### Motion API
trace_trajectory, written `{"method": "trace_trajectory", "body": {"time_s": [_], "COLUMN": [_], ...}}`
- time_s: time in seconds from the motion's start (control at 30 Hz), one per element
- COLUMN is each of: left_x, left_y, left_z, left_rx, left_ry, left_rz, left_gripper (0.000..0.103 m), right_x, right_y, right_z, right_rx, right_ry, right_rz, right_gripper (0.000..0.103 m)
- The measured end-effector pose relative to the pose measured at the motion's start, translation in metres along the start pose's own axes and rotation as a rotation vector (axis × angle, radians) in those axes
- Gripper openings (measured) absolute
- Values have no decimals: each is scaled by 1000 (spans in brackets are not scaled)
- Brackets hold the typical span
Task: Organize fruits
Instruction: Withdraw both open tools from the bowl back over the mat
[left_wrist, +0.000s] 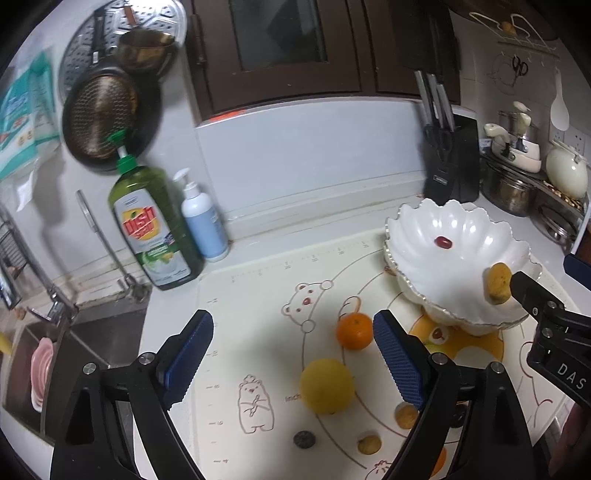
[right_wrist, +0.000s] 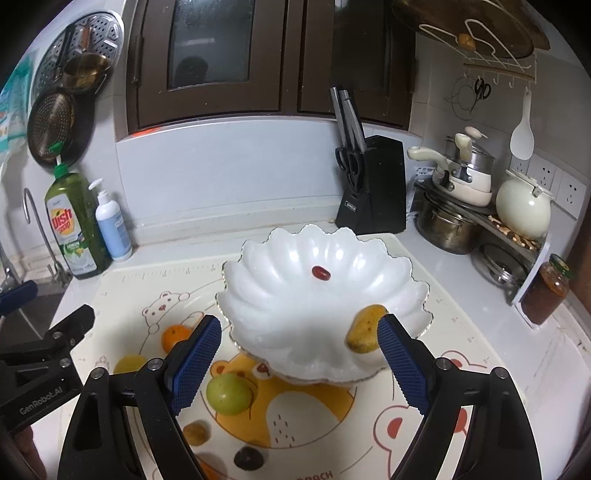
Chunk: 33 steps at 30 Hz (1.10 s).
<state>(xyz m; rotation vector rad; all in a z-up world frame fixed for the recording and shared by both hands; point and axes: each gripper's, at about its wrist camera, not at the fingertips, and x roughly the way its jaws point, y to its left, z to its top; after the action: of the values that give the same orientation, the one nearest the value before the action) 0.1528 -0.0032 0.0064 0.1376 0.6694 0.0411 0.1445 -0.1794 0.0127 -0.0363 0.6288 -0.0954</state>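
A white scalloped bowl (right_wrist: 295, 295) stands on the bear-print mat (right_wrist: 461, 350) and holds a small red fruit (right_wrist: 320, 273). A yellow-brown fruit (right_wrist: 365, 328) touches the inner face of my right gripper's (right_wrist: 299, 350) right finger at the bowl's near right rim; the jaws stand wide open. The same fruit (left_wrist: 498, 283) shows in the left wrist view at that gripper's tip. My left gripper (left_wrist: 293, 354) is open and empty above the mat. An orange (left_wrist: 354, 331), a yellow fruit (left_wrist: 325, 386), a green fruit (right_wrist: 228, 394), small brown fruits (left_wrist: 369, 444) and a dark fruit (left_wrist: 304, 439) lie on the mat.
A dish soap bottle (left_wrist: 155, 229) and a pump bottle (left_wrist: 203, 218) stand at the back left by the sink (left_wrist: 55, 354). A knife block (right_wrist: 373, 188), pots (right_wrist: 450, 218), a kettle (right_wrist: 522, 206) and a jar (right_wrist: 546, 288) stand at the back right.
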Motion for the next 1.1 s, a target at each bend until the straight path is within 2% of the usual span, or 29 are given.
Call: {"method": "trace_trajectory", "body": {"time_s": [0.43,0.87,1.1], "left_x": [-2,-20,-6], "left_y": [0,16,25], "left_z": [-45,-89,-111], "left_rx": [-12,-11,-12], "left_ry": [40,49,96], "left_rz": [-2,18,14], "left_gripper": [92,92,92], "right_x": [-9,-16,-11], "right_y": [6,27,43], "right_z": [-33,-78,-100], "right_rx": [-26,-39,-59], "right_ry": [21,70,118], "right_rz": [-13,50,85], "right_gripper": [87,87,87]}}
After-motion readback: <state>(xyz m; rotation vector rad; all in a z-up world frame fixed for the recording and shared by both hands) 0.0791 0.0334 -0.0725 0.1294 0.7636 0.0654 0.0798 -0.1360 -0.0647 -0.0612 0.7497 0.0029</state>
